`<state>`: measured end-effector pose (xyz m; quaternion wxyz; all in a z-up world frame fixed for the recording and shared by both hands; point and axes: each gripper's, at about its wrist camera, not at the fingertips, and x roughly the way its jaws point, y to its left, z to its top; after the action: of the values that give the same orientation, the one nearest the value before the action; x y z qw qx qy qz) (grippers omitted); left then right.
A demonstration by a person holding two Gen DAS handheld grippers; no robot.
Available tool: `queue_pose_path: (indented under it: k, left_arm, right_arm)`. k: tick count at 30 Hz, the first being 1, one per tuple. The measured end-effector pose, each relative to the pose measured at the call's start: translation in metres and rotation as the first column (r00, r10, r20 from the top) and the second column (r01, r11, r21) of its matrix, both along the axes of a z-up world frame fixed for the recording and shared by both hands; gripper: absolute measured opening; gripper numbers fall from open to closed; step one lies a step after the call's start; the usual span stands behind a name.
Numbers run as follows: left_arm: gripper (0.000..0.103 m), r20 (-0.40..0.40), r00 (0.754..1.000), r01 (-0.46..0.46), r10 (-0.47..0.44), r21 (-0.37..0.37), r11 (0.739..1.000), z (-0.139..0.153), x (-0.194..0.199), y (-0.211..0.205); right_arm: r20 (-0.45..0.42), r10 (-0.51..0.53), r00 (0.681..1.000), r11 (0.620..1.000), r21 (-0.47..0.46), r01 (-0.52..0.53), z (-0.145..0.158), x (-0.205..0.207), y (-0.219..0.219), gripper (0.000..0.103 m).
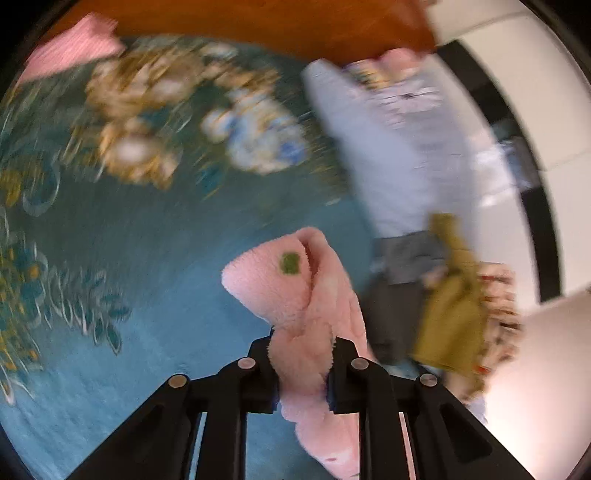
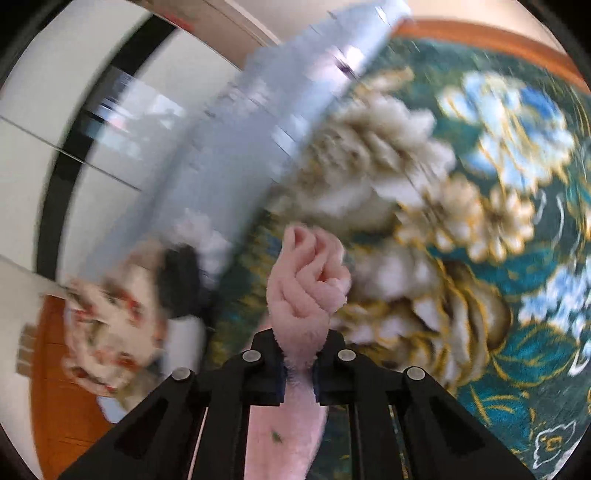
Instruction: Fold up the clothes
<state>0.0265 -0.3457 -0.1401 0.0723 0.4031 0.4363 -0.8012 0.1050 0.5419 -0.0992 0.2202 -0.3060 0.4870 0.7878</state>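
Note:
A fluffy pink garment (image 1: 295,288) with a small green patch is bunched between the fingers of my left gripper (image 1: 301,373), which is shut on it and holds it above the teal floral cloth (image 1: 147,229). My right gripper (image 2: 300,365) is shut on another bunched part of the same pink garment (image 2: 306,280), also lifted over the floral cloth (image 2: 480,221). Both views are motion blurred.
A pile of clothes lies beside the floral cloth: a light blue-grey garment (image 1: 399,147), a dark grey piece (image 1: 399,288), an olive one (image 1: 454,306) and a red-patterned white one (image 2: 107,332). A pink striped cloth (image 1: 74,48) lies far left. An orange wooden edge (image 1: 295,22) and white floor (image 1: 535,92) lie beyond.

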Motion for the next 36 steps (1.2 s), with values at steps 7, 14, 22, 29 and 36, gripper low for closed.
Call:
queue_pose_path:
  k: [7, 14, 22, 29, 36]
  left_arm:
    - [0.019, 0.156, 0.988, 0.031, -0.017, -0.092, 0.995, -0.044, 0.061, -0.027]
    - [0.019, 0.269, 0.955, -0.135, 0.124, 0.023, 0.991, -0.112, 0.095, -0.046]
    - [0.02, 0.233, 0.97, -0.043, 0.067, -0.105, 0.993, -0.071, 0.08, -0.026]
    - [0.02, 0.234, 0.968, -0.065, 0.088, -0.103, 0.993, -0.053, 0.088, -0.016]
    - [0.02, 0.236, 0.969, -0.056, 0.072, -0.074, 0.996, -0.045, 0.084, -0.01]
  right_arm:
    - [-0.04, 0.041, 0.998, 0.998, 0.047, -0.039, 0.009, 0.059, -0.005, 0.01]
    - [0.184, -0.055, 0.981, 0.992, -0.102, 0.075, -0.089, 0.085, -0.016, 0.011]
    - [0.125, 0.266, 0.956, 0.934, 0.211, -0.288, 0.028, 0.022, -0.085, 0.011]
    - [0.036, 0.611, 0.791, 0.713, 0.409, -0.569, 0.084, -0.037, -0.256, 0.011]
    - [0.135, 0.828, 0.544, 0.474, 0.349, -0.808, 0.031, -0.077, -0.435, 0.011]
